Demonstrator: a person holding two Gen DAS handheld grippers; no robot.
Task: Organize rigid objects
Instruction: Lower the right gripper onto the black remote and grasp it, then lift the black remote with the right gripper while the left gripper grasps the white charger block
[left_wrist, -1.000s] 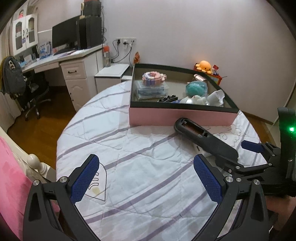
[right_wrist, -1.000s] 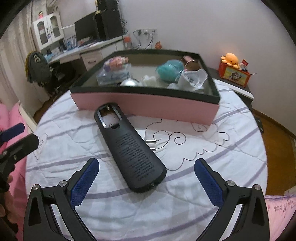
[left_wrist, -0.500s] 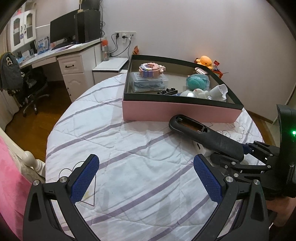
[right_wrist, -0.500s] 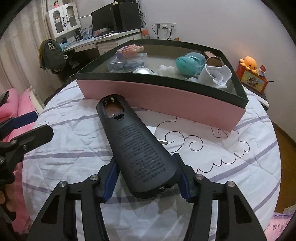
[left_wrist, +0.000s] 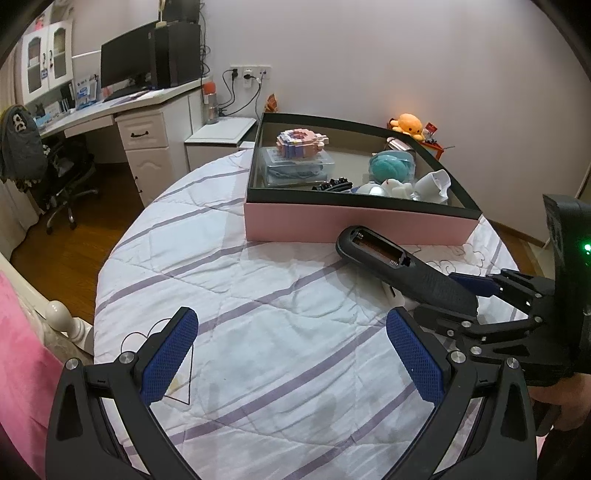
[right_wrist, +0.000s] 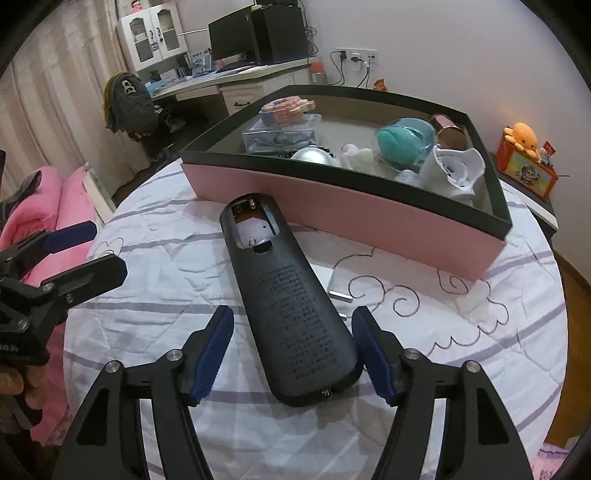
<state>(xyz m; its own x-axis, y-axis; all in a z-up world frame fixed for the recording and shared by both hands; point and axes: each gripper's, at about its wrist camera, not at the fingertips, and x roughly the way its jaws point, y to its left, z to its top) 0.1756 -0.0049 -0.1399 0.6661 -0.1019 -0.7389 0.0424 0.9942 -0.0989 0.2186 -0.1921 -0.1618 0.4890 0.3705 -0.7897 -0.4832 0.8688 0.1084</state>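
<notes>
A long black remote-like device (right_wrist: 288, 295) with an open battery bay lies face down on the striped white bedspread, in front of a pink box with a black rim (right_wrist: 369, 206). Its near end sits between the fingers of my right gripper (right_wrist: 291, 354), whose jaws are opening; a gap shows at the left pad (right_wrist: 214, 347). In the left wrist view the device (left_wrist: 402, 269) angles from the box toward the right gripper (left_wrist: 458, 299). My left gripper (left_wrist: 291, 354) hovers open over bare bedspread, nothing between its pads.
The box (left_wrist: 354, 225) holds a teal ball (left_wrist: 391, 166), a brick model (left_wrist: 299, 142), a white cup (left_wrist: 436, 182) and other small items. A small white plug (right_wrist: 332, 284) lies beside the device. A desk (left_wrist: 110, 110), office chair, orange plush (left_wrist: 406, 123) and pink cushion (right_wrist: 55, 199) surround the bed.
The right gripper went from wide open to closed on the device's near end, then widened again so the pads stand off it. The left gripper stayed open and nearly still.
</notes>
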